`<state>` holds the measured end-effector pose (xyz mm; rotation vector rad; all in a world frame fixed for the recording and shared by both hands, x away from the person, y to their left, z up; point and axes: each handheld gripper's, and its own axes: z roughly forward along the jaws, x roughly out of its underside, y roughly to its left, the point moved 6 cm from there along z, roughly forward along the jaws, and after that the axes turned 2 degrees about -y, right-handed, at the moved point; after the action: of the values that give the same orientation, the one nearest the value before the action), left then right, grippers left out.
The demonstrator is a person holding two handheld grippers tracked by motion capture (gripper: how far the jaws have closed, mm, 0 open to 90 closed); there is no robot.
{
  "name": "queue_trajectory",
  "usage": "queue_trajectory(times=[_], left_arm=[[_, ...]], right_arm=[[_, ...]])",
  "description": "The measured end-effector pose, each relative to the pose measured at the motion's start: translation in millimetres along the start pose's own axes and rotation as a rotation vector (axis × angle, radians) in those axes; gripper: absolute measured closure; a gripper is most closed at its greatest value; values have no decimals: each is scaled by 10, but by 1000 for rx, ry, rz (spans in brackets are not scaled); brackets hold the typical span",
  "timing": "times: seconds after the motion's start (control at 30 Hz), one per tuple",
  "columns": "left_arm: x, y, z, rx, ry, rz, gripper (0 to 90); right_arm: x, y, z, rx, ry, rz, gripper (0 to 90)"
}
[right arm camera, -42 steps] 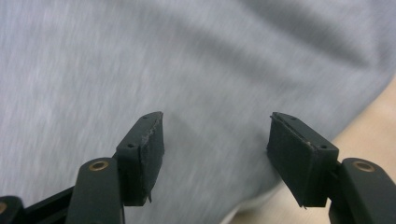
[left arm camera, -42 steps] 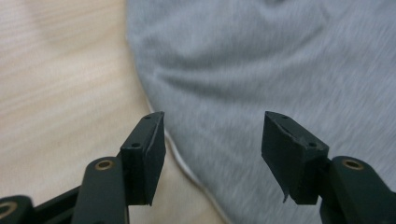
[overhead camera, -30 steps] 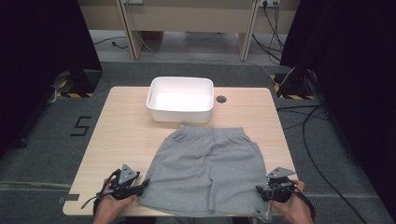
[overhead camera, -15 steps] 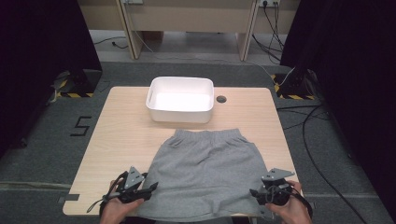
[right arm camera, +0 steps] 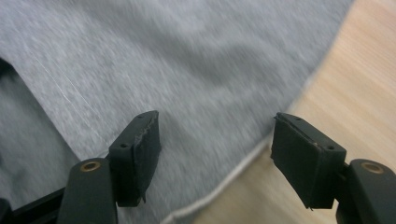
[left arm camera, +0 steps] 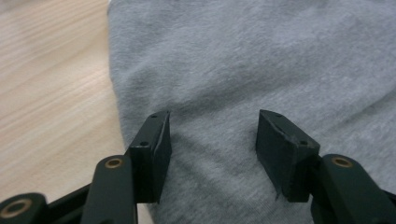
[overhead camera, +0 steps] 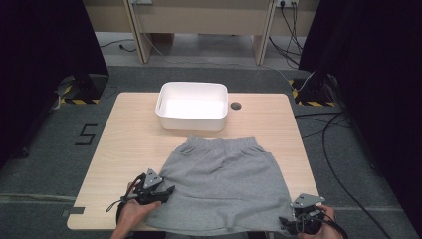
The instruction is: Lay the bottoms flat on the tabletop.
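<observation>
- We had the grey shorts (overhead camera: pixel 224 186) spread flat on the near half of the table (overhead camera: pixel 129 134), waistband toward the white tub (overhead camera: pixel 192 105) and hem hanging a little over the near edge.
- Soft knit, light and floppy by the look of it (nothing to break here); we judged it would sag and fold wherever it was not held, and slide easily on the smooth wood.
- Best hold, to our eye: pinch at the edges or corners, one gripper per side, so the cloth stays spread rather than bunching.
- Our left gripper (overhead camera: pixel 158 191) sat at the shorts' left edge; in the left gripper view its fingers (left arm camera: pixel 156 149) stood moderately apart over the fabric just inside the side edge, gripping nothing.
- Whether the tips were touching the cloth, we could not tell.
- Our right gripper (overhead camera: pixel 298 225) was at the near right corner; in the right gripper view its fingers (right arm camera: pixel 306 156) gaped wide, straddling the pale hem (right arm camera: pixel 233 179), one finger over cloth and one over bare wood (nothing caught between them).
</observation>
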<state>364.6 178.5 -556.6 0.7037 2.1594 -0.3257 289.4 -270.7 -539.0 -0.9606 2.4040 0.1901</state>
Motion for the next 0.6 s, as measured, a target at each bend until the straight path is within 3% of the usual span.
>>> queue_trajectory(times=[0.07,0.23,0.37,0.43,0.47,0.53,0.6], left_arm=[[10,-37,-40,-33,4,25,423],[63,-227,-304,-3,-53,7,373],[226,-332,-452,4,-17,46,368],[334,-366,-475,-9,18,80,371],[369,-373,-485,-11,10,87,375],[405,-357,-518,-24,-3,88,389],[418,-337,-567,-44,21,134,403]], right_arm=[[41,-24,-35,10,17,10,328],[31,-54,-46,13,10,11,319],[-166,-110,-64,45,-90,24,320],[-283,-88,-24,17,-138,44,328],[-323,-77,13,-2,-143,46,331],[-342,-63,102,-18,-117,34,340],[-293,-53,184,-26,-73,15,368]])
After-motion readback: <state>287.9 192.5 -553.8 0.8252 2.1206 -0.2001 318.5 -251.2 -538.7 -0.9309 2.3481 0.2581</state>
